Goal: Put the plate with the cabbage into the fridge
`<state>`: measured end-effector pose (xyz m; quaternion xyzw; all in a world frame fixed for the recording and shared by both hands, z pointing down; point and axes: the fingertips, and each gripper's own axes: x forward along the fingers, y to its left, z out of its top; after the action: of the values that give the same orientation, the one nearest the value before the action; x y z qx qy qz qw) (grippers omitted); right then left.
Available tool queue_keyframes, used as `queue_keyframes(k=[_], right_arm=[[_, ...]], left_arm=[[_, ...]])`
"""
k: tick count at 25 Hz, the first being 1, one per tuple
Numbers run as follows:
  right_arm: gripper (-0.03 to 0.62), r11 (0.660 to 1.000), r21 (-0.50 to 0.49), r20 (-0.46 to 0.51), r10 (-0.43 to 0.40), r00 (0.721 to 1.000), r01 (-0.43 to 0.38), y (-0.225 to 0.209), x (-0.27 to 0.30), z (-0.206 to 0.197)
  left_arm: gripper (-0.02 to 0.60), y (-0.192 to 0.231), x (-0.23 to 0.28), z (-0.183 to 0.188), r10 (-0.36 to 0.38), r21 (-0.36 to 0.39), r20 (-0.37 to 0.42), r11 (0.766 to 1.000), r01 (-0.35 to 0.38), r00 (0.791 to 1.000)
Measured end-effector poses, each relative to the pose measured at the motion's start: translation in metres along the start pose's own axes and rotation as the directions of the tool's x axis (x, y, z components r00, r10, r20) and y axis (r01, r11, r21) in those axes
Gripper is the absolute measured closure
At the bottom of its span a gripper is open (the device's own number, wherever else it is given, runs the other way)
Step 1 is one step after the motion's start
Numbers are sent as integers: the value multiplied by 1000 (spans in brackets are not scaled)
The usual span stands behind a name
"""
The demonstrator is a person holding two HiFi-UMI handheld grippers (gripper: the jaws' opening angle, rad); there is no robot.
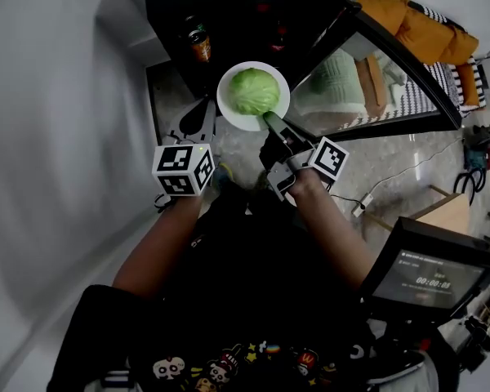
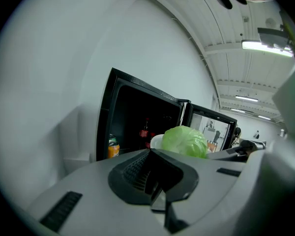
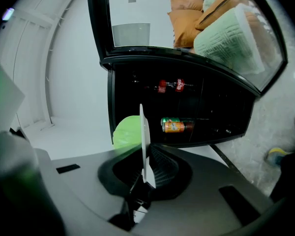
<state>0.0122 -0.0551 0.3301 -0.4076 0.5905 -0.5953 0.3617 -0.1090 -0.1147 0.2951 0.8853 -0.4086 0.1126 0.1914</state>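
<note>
Dark clothing (image 1: pixel 229 300) with small cartoon patches fills the bottom of the head view, and two bare forearms (image 1: pixel 159 251) reach up from it toward frame centre. On the right, the right gripper (image 1: pixel 271 122) is clamped onto the lower rim of the white plate (image 1: pixel 227 111). Its own view confirms it: the plate (image 3: pixel 142 132) stands edge-on, pinched between the jaws of the right gripper (image 3: pixel 145 173). And the cabbage (image 1: pixel 254 91), pale green and round, sits on the middle of that plate, showing as a green bulge (image 3: pixel 125 132) left of the rim in the right gripper view.

Over to the left gripper (image 1: pixel 207 121), just beside the plate's lower-left edge in the head view. I can't tell whether it touches the rim. Its own view shows the jaws of the left gripper (image 2: pixel 156 193) pressed together with nothing between them; the cabbage (image 2: pixel 185 140) and a sliver of plate (image 2: pixel 157 141) peek over the right jaw.

Plate and cabbage hang in front of the open fridge (image 1: pixel 245 15), at upper centre of the head view, not inside it. An orange can (image 1: pixel 200 47) stands at the left of the dark interior, with red-labelled bottles (image 3: pixel 169 86) further in. To the upper right, the glass door (image 1: pixel 367 80) swings wide over the speckled floor (image 1: pixel 392 162). At lower right, a dark screen (image 1: pixel 429 280) shows digits.
</note>
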Motion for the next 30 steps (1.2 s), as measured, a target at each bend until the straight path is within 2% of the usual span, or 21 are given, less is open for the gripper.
queue_keyframes(k=[7, 13, 20, 30], right_arm=[[568, 1000, 6, -20, 3, 1000, -3, -5, 3, 1], [568, 1000, 10, -51, 14, 999, -13, 3, 26, -2], [568, 999, 47, -32, -2, 999, 4, -62, 69, 46], [568, 998, 60, -38, -30, 999, 33, -115, 101, 62]], left_arm=[[578, -3, -7, -6, 33, -1, 7, 999, -33, 999], [578, 7, -15, 5, 73, -1, 14, 997, -73, 997], [578, 30, 54, -29, 104, -7, -22, 995, -104, 994], [578, 52, 101, -51, 132, 6, -18, 991, -131, 991]])
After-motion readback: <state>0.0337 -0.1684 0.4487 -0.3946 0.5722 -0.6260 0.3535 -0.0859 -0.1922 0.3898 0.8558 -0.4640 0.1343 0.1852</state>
